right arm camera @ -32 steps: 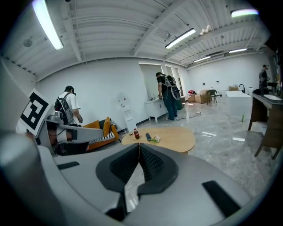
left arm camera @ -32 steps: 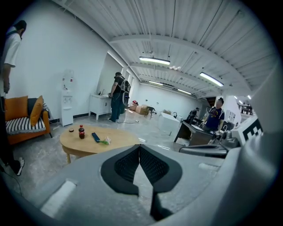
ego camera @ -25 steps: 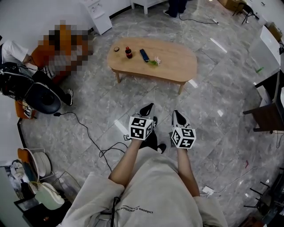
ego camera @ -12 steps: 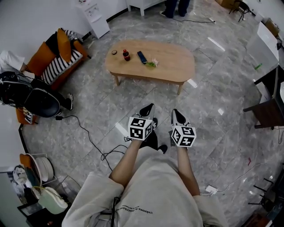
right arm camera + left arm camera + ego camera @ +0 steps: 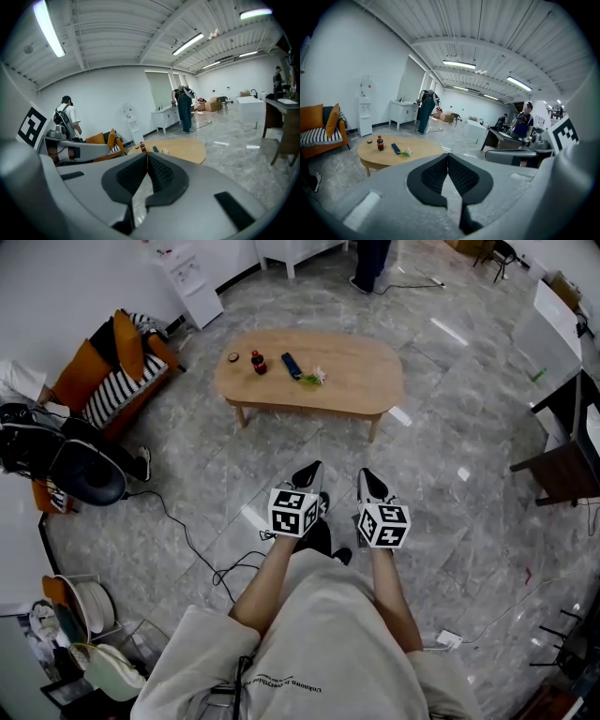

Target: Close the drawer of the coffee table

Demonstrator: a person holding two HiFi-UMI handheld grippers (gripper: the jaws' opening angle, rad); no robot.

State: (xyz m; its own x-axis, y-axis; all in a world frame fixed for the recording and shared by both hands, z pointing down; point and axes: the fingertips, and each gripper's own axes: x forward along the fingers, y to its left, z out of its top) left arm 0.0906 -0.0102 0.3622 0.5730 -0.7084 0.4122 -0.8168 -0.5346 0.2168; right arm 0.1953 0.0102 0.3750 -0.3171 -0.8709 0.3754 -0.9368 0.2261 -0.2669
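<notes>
Standing well ahead of both grippers on the shiny grey stone floor [image 5: 450,446] is the low bench [image 5: 347,381]. Its top is smooth, light wood, shaped like a long oval with round ends, and it sits on short wooden legs. On the left end of the top stand a small dark bottle [image 5: 251,362] with a red label, a little round dark thing [image 5: 232,357] just beside it, a flat dark bar [image 5: 291,365] and a small green and white bit [image 5: 317,377].

The left gripper [image 5: 316,465] and the right gripper [image 5: 367,474] are held side by side, close to the person's body, both pointing toward the bench. Each has a white cube with black squares on it. The left fingers [image 5: 433,176] are black, bumpy pads pressed together with nothing between them. The right fingers [image 5: 131,176] are pressed together too, and they hold nothing.

An orange sofa [image 5: 94,367] with a striped cushion sits off to the left. A thin black cable [image 5: 187,531] curls over the floor.
</notes>
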